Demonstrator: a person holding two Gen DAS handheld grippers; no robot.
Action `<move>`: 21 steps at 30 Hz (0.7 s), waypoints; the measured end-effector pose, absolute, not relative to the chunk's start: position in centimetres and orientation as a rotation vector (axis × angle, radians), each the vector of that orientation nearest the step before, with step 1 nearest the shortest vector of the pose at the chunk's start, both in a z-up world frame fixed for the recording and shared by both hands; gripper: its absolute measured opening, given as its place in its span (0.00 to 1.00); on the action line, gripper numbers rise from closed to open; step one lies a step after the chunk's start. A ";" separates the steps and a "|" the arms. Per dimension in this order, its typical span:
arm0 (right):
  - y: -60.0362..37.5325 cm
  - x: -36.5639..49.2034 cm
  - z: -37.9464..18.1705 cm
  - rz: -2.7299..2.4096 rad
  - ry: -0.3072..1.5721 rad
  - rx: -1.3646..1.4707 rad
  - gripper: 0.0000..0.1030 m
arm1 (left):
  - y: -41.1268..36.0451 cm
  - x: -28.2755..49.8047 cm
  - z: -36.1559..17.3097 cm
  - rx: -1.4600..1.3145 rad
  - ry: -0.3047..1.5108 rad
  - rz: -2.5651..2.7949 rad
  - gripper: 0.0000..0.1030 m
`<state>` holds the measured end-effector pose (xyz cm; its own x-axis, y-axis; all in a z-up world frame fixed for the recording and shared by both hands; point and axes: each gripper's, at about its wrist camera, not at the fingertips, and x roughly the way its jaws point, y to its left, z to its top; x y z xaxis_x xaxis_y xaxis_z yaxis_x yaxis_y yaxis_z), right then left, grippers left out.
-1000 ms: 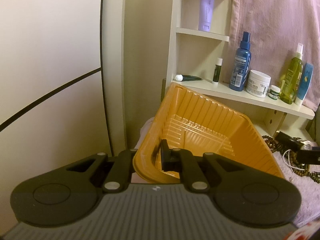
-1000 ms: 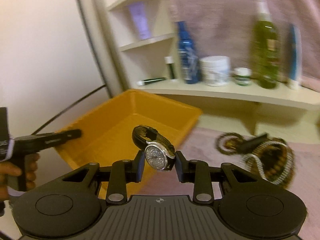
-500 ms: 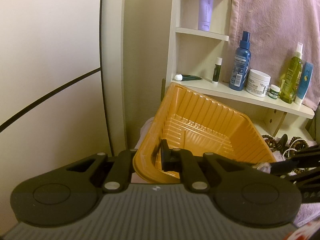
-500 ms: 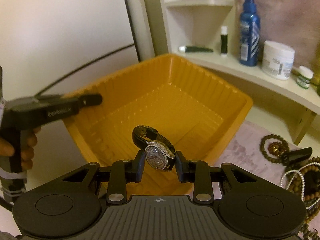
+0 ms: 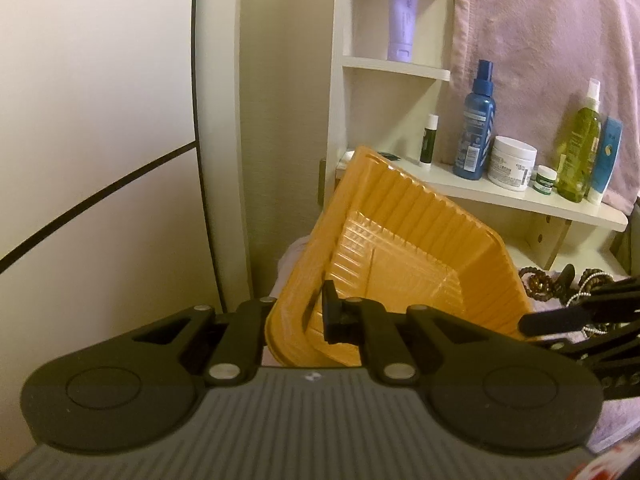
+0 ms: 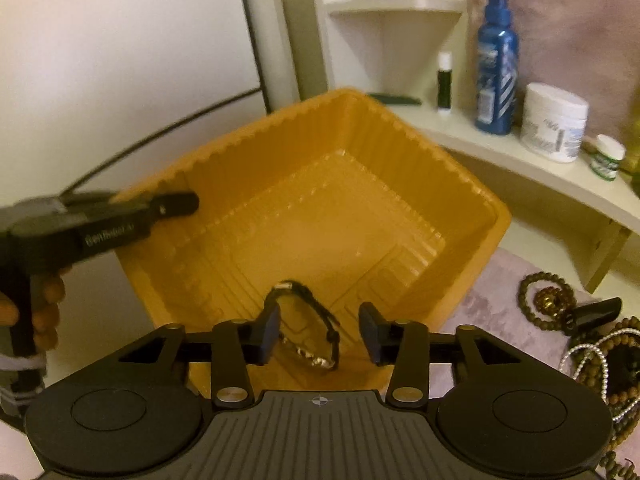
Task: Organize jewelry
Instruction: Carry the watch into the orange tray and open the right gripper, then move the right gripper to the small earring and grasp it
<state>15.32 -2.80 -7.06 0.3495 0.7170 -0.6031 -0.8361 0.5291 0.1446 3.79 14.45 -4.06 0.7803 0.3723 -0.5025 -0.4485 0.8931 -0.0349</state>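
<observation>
Left tongs (image 5: 316,316) clamped tight and tilted downward; right tongs (image 6: 318,334) tilted downward, jaws opening.

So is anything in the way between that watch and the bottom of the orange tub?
Nothing visible is. The watch is already inside the orange tub, between the opening jaws of the right gripper, whose pads no longer press it. The left gripper only pinches the tub's rim.

Left wrist view looks low along the orange tray's (image 5: 404,216) rim; right wrist view looks steeply into it. Both share the shelf (image 5: 520,196).
</observation>
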 end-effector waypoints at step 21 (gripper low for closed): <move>-16.4 15.9 -8.5 0.674 0.714 -0.017 0.52 | 14.4 3.8 -4.3 -0.150 0.511 0.448 0.09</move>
<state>15.88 -16.44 -8.53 0.5556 0.5654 -0.6097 -0.5767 0.7902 0.2072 3.80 14.41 -4.27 0.7781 0.3760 -0.5032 -0.4499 0.8926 -0.0285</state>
